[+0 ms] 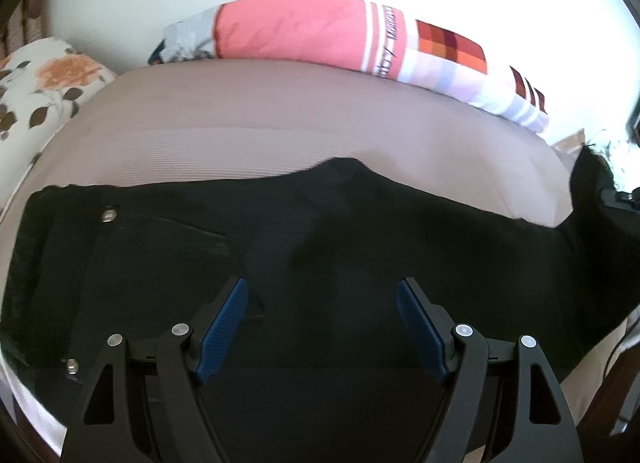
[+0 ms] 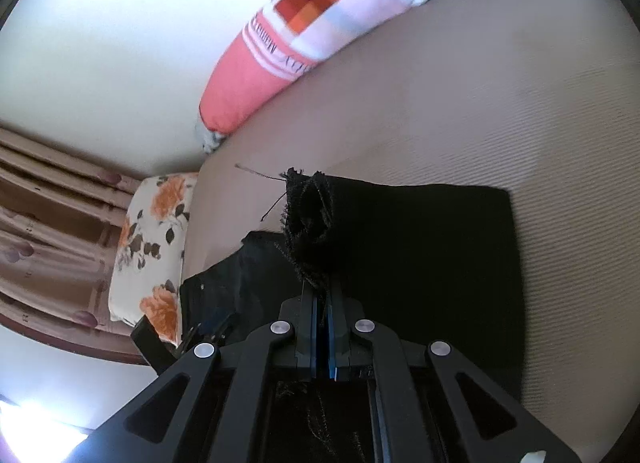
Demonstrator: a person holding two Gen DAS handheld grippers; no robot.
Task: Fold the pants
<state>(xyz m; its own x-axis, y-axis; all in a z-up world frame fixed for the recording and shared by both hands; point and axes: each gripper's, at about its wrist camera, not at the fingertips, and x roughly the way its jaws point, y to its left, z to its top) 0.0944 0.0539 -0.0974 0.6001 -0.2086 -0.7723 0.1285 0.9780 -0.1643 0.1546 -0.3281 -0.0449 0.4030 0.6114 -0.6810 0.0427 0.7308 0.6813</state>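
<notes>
Black pants [image 1: 320, 231] lie across a beige bed [image 1: 280, 119], waistband with metal buttons at the left. My left gripper [image 1: 322, 295] is open just above the pants' hip area, blue pads [image 1: 222, 327] apart and holding nothing. In the right wrist view my right gripper [image 2: 323, 295] is shut on the frayed hem of a pant leg [image 2: 308, 219] and holds it lifted over the rest of the pants [image 2: 440, 247]. The left gripper also shows in the right wrist view [image 2: 200, 335] at the lower left, by the waistband.
A pink and checked bolster pillow [image 1: 320, 35] lies along the wall at the far edge of the bed. A floral pillow [image 1: 44, 87] sits at the left end, also in the right wrist view [image 2: 154, 247]. Brown curtains [image 2: 48, 231] hang beyond it.
</notes>
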